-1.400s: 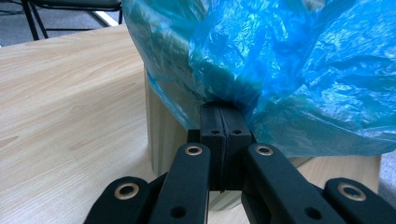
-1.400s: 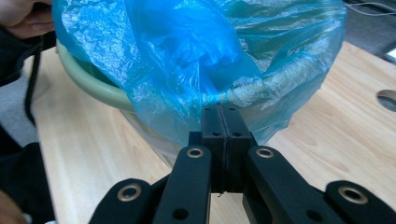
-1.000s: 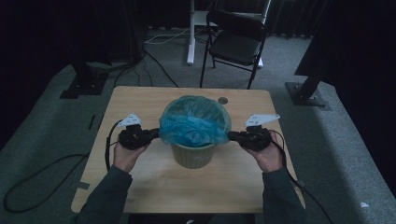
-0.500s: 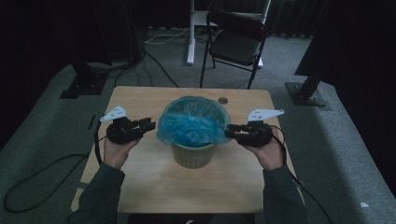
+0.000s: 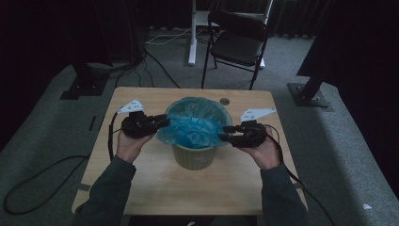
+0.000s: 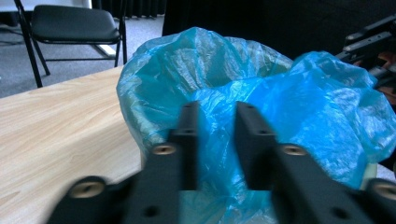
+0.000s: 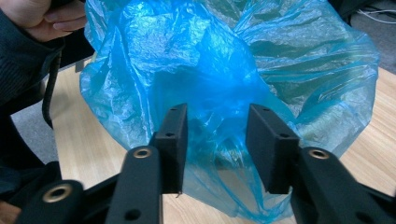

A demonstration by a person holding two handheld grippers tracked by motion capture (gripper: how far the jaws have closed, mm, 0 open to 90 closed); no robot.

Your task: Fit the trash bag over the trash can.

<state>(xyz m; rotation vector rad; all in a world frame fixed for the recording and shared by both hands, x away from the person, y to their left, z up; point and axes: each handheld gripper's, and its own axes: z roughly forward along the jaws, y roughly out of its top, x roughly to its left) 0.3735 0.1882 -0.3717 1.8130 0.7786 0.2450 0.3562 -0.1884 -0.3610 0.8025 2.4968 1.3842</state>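
Observation:
A pale green bin (image 5: 194,157) stands mid-table, lined with a crinkled blue plastic bag (image 5: 195,125) whose rim puffs out over the top. My left gripper (image 5: 162,120) points at the bag's left rim. In the left gripper view its jaws (image 6: 217,109) have just been closing, and a narrow gap remains with the bag (image 6: 289,107) behind it. My right gripper (image 5: 226,133) is at the bag's right rim. Its jaws (image 7: 217,112) have just been opening, and loose bag film (image 7: 187,60) lies between them, unpressed.
The wooden table (image 5: 141,183) has bare top in front of the bin and a small round disc (image 5: 225,101) at the back. A black folding chair (image 5: 240,44) stands beyond the table. Cables and stand bases lie on the grey floor.
Both grippers were at the bag's rim. The left one drew away to the left, then came back to the rim, higher up. The right one stayed put and its jaws spread.

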